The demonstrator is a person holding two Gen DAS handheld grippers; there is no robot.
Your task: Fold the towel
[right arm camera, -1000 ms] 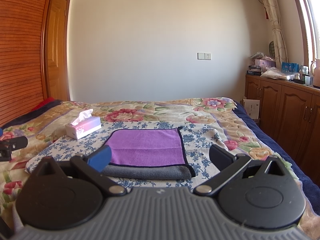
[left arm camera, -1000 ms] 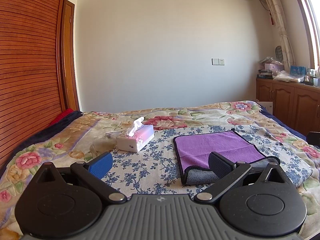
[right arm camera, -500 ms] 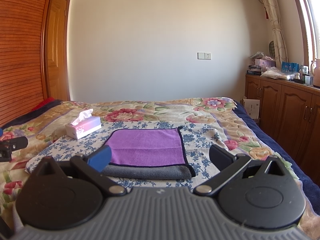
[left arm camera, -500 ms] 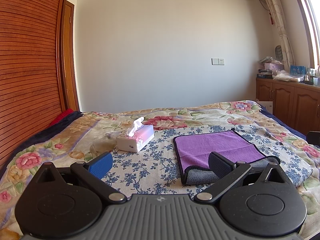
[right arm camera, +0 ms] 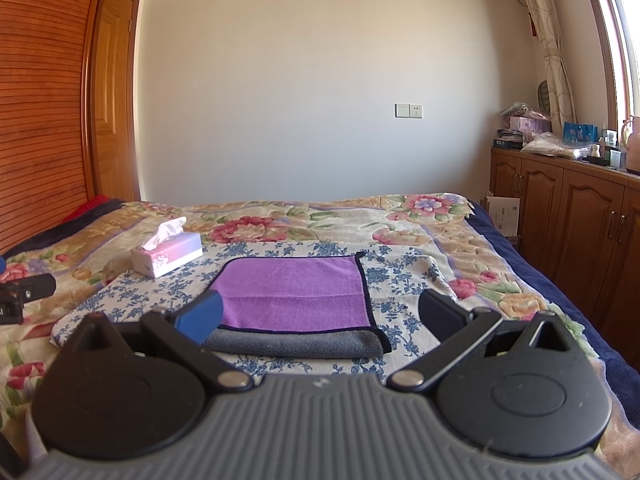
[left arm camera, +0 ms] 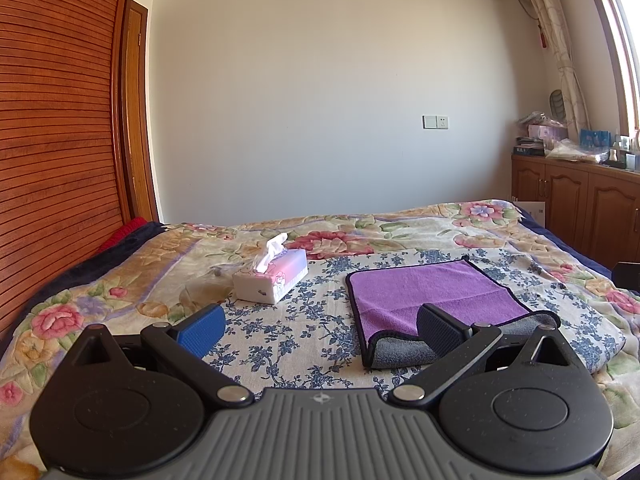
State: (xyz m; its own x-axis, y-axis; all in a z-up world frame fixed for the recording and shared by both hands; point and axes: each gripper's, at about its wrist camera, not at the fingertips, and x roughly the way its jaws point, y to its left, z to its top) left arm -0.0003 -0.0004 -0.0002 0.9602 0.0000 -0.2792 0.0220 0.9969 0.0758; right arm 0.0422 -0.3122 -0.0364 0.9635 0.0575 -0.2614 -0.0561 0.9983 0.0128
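Towel [right arm camera: 294,286] on bed [right arm camera: 440,240], beside tissue box [right arm camera: 168,254], already folded once; both tools [left arm camera: 320,330] [right arm camera: 318,316] gape empty; further folds remain.

black left gripper [left arm camera: 320,330], one blue finger, silver pivot screws.

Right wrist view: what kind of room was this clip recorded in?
Most likely a home bedroom. A bed with a floral quilt fills the foreground, low wooden cabinets cluttered with household items line the window wall, and a curtain hangs there. The purple towel and a tissue box lie on the bed.
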